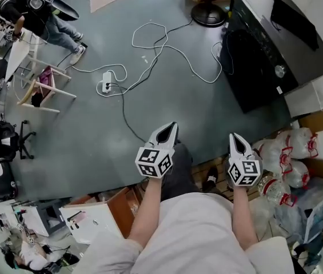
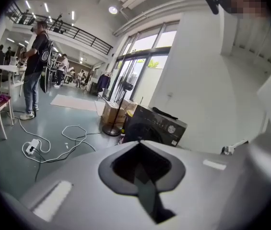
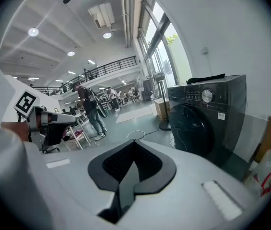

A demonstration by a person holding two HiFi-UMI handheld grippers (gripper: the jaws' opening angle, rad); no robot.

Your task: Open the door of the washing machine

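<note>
Left gripper [image 1: 171,127] sits at about 11 o'clock in front of my chest, jaws pressed together with nothing between them. Its own view shows the dark pads meeting on bare air. At 1 o'clock, the right gripper [image 1: 234,137] is the same: jaws closed and empty, pointing forward and a little down.

Just beside me at 3 o'clock lies a heap of clear plastic bags [image 1: 290,153]. Ahead of both grippers is open grey floor [image 1: 207,113]. Loose white cables [image 1: 155,44] loop across it at 12 o'clock, and a power strip [image 1: 107,83] lies at 11 o'clock.

Beyond the cables, at 1 o'clock and well apart from both grippers, stands the black washing machine [image 1: 270,44], its front turned toward the open floor. In the right gripper view its round door [image 3: 190,128] looks flush with the front panel, so I judge it shut. I cannot make out a handle or a recess on it from here. A fan stand [image 1: 208,14] rises just past the machine at 12 o'clock. Far off at 10 o'clock a person [image 1: 41,16] stands by the tables.

By my reckoning nothing of the task is done yet, since neither gripper touches the machine. What is left is to cross the floor to the machine, find the edge of the door where it catches, part one gripper's jaws there, take hold and swing the door out.
</note>
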